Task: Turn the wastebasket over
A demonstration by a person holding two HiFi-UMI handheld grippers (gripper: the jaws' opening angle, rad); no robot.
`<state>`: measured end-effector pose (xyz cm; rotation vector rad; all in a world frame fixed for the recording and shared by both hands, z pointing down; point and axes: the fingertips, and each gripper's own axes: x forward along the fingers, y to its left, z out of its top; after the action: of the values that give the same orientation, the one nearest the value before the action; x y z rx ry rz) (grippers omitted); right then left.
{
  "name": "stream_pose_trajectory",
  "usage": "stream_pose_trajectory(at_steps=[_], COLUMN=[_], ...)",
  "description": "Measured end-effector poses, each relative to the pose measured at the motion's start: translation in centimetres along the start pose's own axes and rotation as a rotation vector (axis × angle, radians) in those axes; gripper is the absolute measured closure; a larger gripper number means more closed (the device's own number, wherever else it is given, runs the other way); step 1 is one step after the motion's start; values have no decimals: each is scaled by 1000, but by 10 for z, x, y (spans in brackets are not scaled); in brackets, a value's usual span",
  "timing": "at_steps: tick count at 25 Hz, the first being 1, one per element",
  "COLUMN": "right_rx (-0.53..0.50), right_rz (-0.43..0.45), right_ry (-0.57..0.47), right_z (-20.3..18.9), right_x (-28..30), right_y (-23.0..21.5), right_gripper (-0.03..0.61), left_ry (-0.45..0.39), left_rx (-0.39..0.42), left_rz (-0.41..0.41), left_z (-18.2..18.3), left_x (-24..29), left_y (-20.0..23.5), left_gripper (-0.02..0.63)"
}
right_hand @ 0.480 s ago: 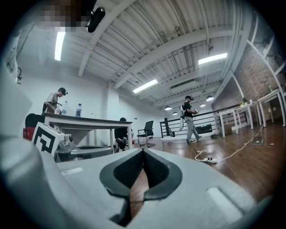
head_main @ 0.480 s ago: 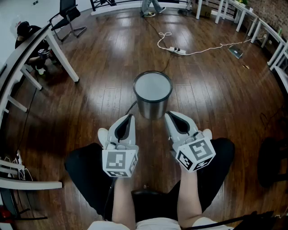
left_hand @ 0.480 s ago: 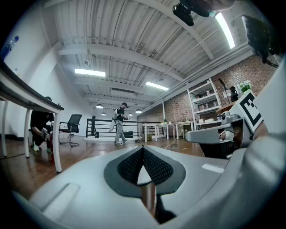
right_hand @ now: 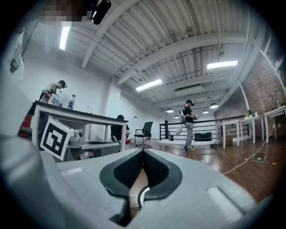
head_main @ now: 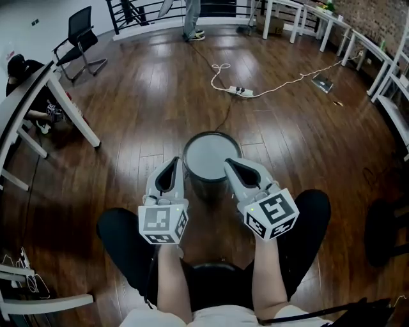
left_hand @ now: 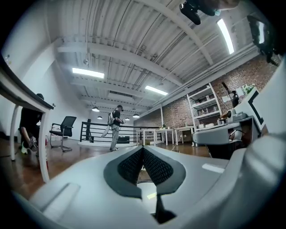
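Observation:
A round metal wastebasket stands on the wood floor straight ahead of me, its pale grey circular top facing up. My left gripper is at the basket's left edge and my right gripper at its right edge, both held level and pointing forward. In the left gripper view the left gripper has its dark pads pressed together with nothing between them. The right gripper in its own view is likewise shut and empty. Whether either one touches the basket I cannot tell.
A power strip with a white cable lies on the floor beyond the basket. A white table stands at the left, an office chair behind it, more tables at the right. A person walks at the back.
Both grippers have come forward: their tips were short of the basket and now flank its near rim. The jaws stay shut.

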<state>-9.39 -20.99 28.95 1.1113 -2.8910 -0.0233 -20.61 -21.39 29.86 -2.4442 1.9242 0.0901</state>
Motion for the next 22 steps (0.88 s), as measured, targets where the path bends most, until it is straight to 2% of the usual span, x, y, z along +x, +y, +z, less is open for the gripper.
stream_pose_trajectory(at_steps=[4, 8, 10, 12, 16, 19, 22], right_rx=[-26, -46, -60, -73, -139, -199, -203], right_rz=[2, 41, 67, 94, 124, 173, 226], right_ry=[43, 131, 173, 222, 342, 433, 517], right_z=[-11, -50, -71, -92, -139, -179, -213], right_x=[30, 52, 63, 74, 100, 125, 147], right_y=[-12, -11, -9, -7, 2, 13, 26], right_gripper=[586, 581, 552, 513, 387, 365, 365], left_ry=[21, 60, 83, 117, 168, 212, 243], left_rx=[-5, -15, -17, -16, -46, -60, -77], left_rz=[10, 58, 83, 102, 147, 185, 205], left_z=[-13, -39, -52, -65, -91, -112, -125], left_x=[23, 35, 39, 41, 40, 39, 37], left_y=[18, 35, 44, 51, 66, 81, 90], left_gripper=[597, 586, 579, 552, 467, 409, 356])
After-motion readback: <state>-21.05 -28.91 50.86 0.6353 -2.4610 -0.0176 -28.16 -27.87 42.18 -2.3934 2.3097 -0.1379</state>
